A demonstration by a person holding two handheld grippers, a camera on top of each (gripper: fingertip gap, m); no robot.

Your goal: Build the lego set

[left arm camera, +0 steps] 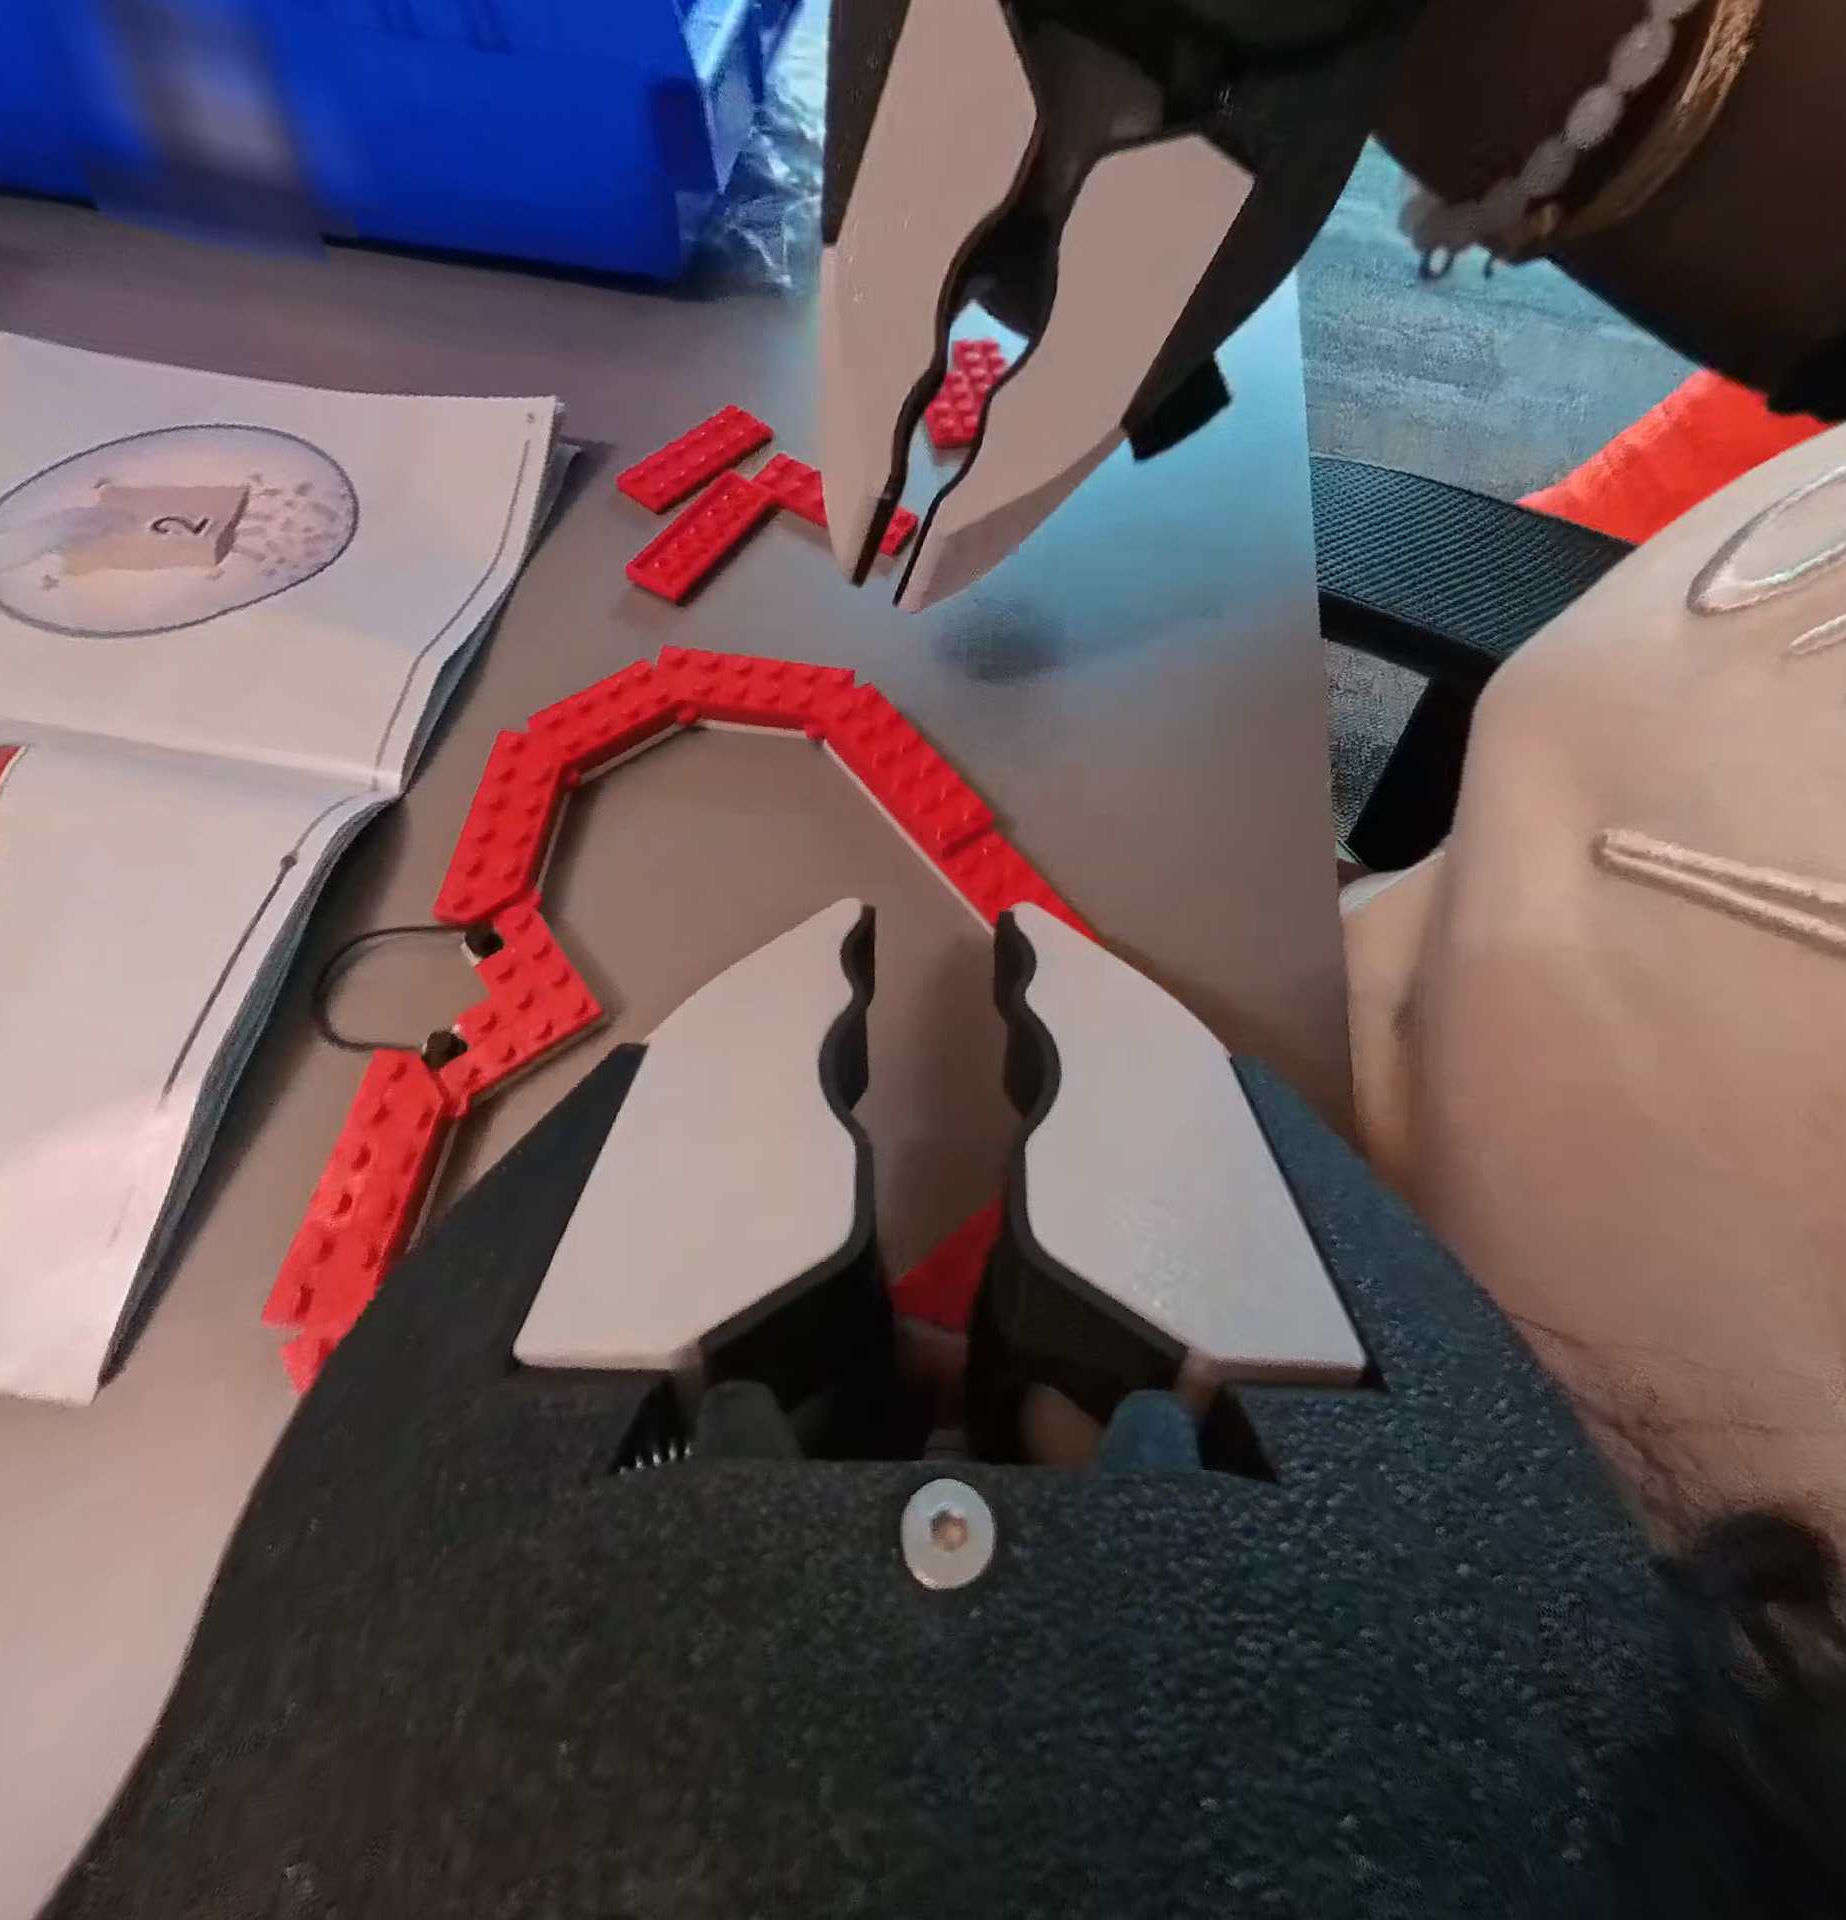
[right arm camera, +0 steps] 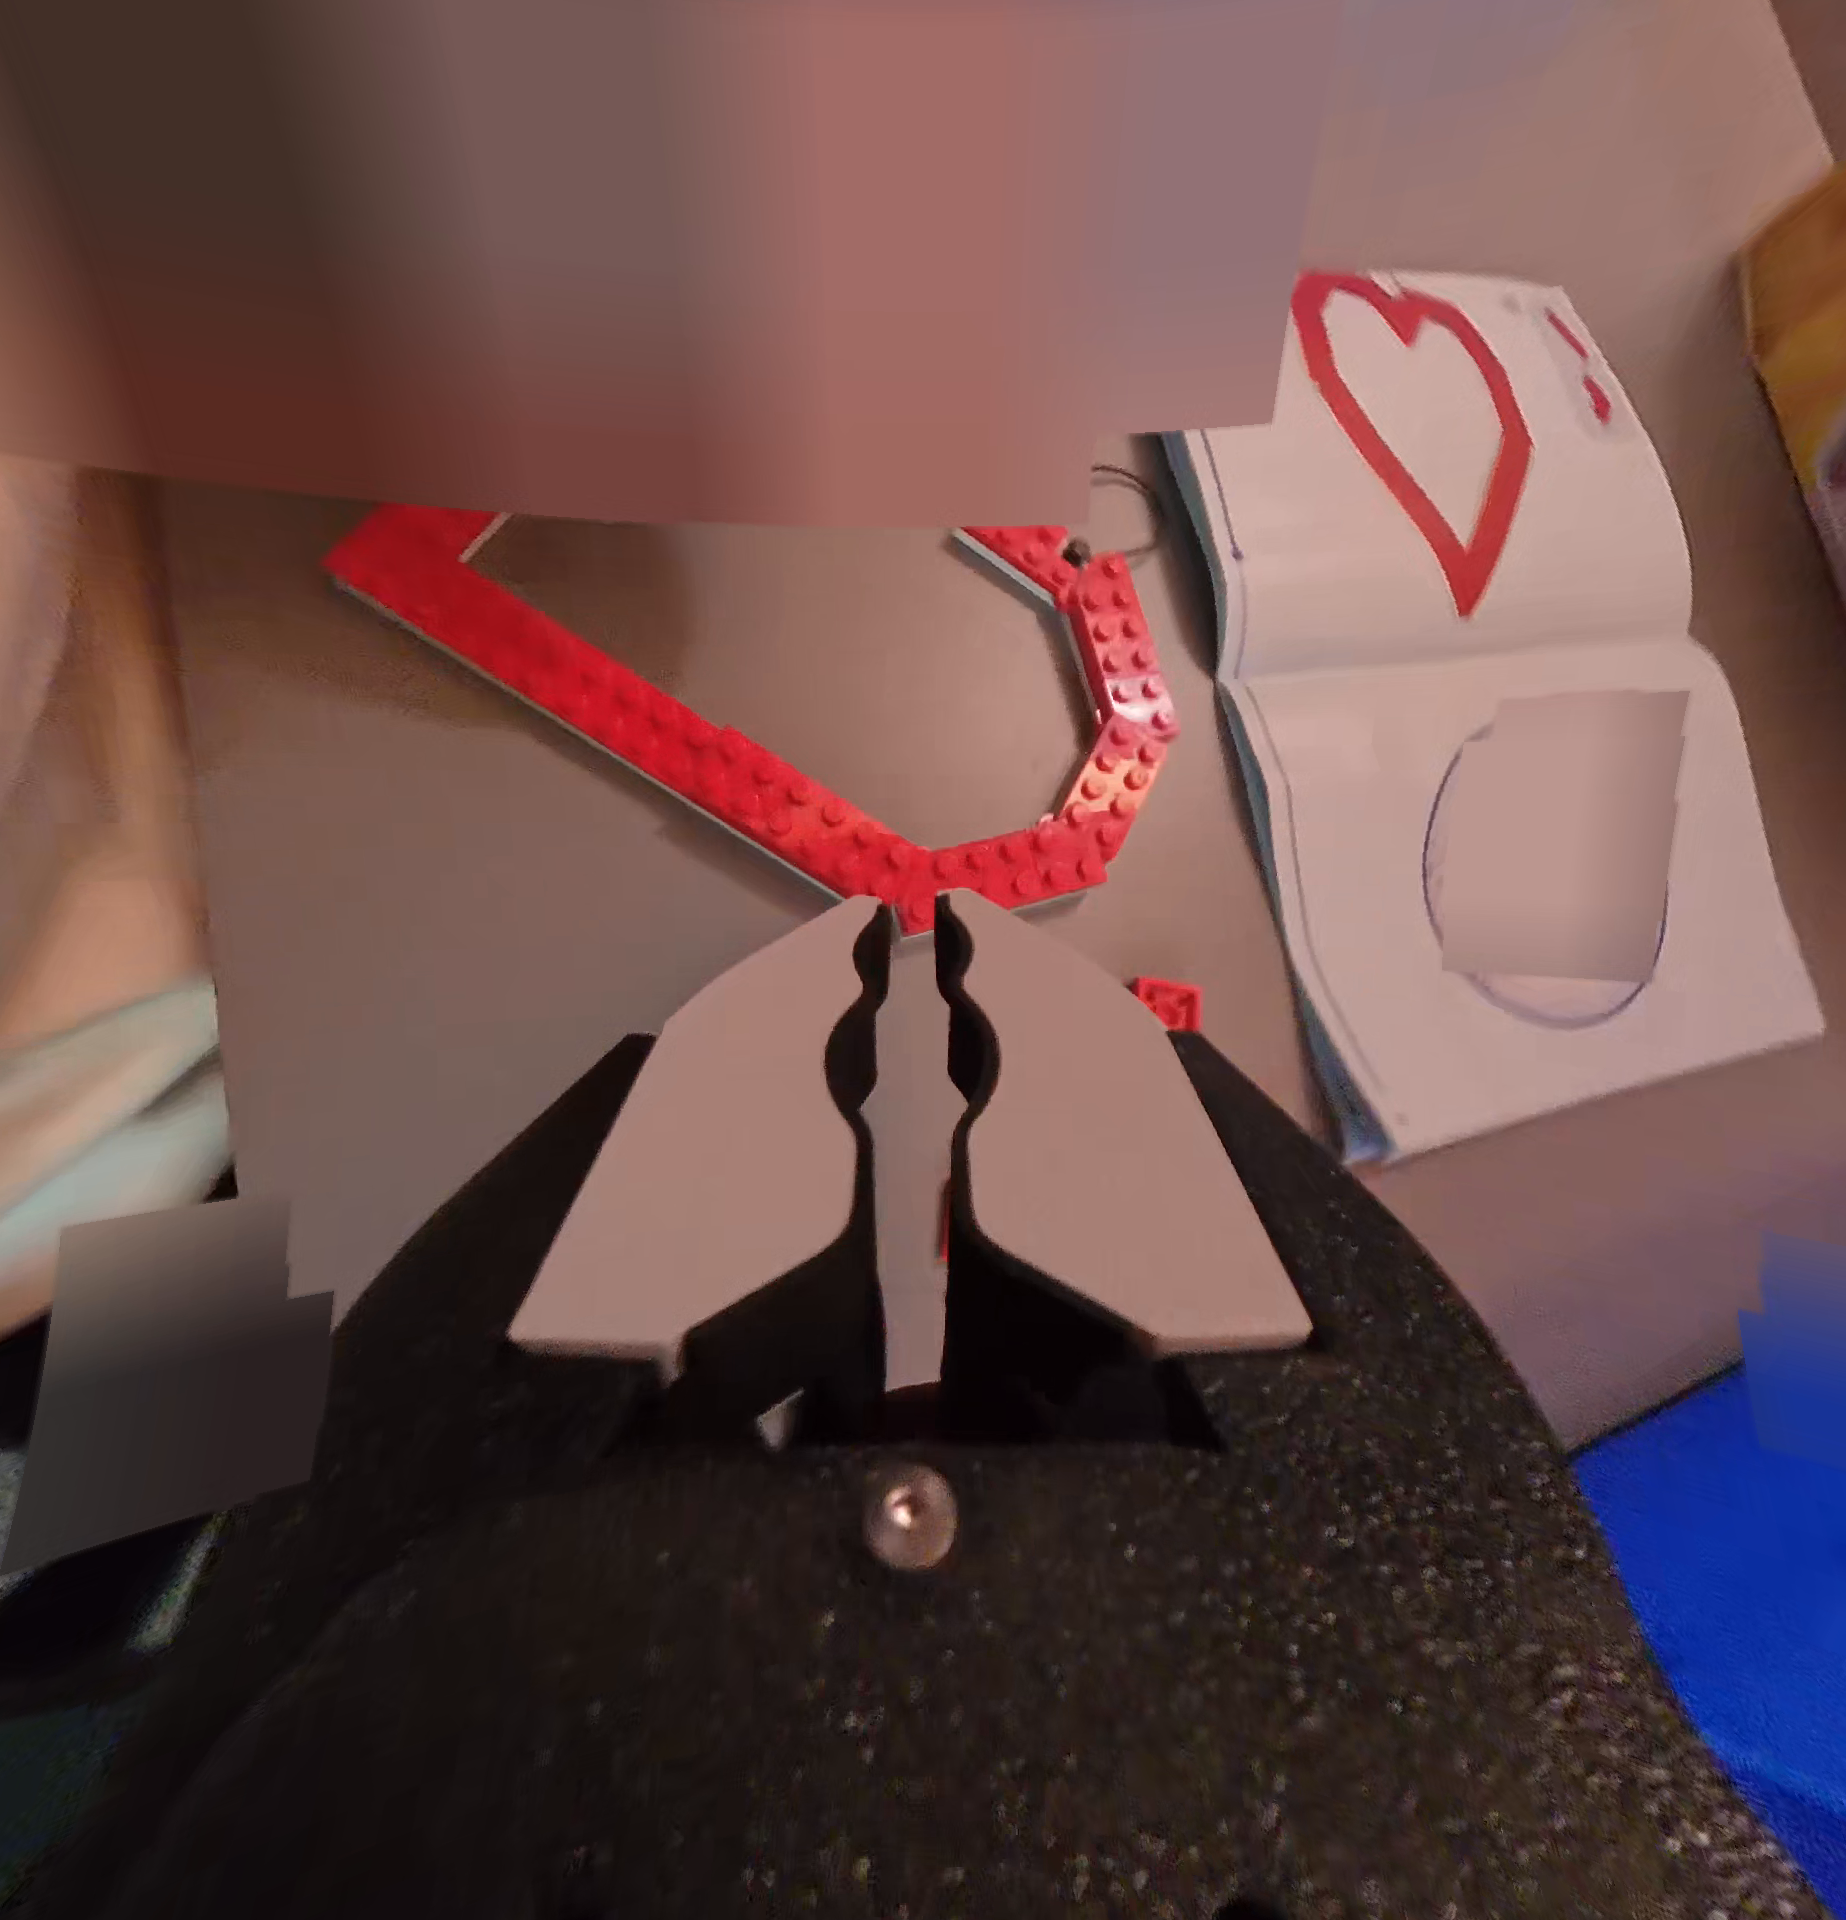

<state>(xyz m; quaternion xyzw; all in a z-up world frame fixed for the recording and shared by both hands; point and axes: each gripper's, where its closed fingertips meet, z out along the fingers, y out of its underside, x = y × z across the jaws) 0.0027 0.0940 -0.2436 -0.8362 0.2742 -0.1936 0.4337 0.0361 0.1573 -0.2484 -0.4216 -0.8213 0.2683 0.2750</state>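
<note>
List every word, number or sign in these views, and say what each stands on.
Instruction booklet: one printed numeral in a circled picture on the open page. It is legible, but I do not copy writing out.
Same booklet, right wrist view: a red heart outline with no readable words; its circle is patched over.
Blue box: label area blurred, unreadable.
Pale garment: raised emblem lines, no readable word.

On the table [left arm camera: 1158, 727] the lego frame [left arm camera: 753, 691] lies near the middle, before the left gripper [left arm camera: 934, 925]. The instruction booklet [left arm camera: 223, 623] lies open just beside it, toward the left edge. Behind the frame a group of loose plates [left arm camera: 695, 457] lies flat, and the right gripper [left arm camera: 888, 587] hangs above them. A box [left arm camera: 379, 114] stands at the far edge, behind the booklet. A chair [left arm camera: 1438, 582] stands beyond the right edge.
</note>
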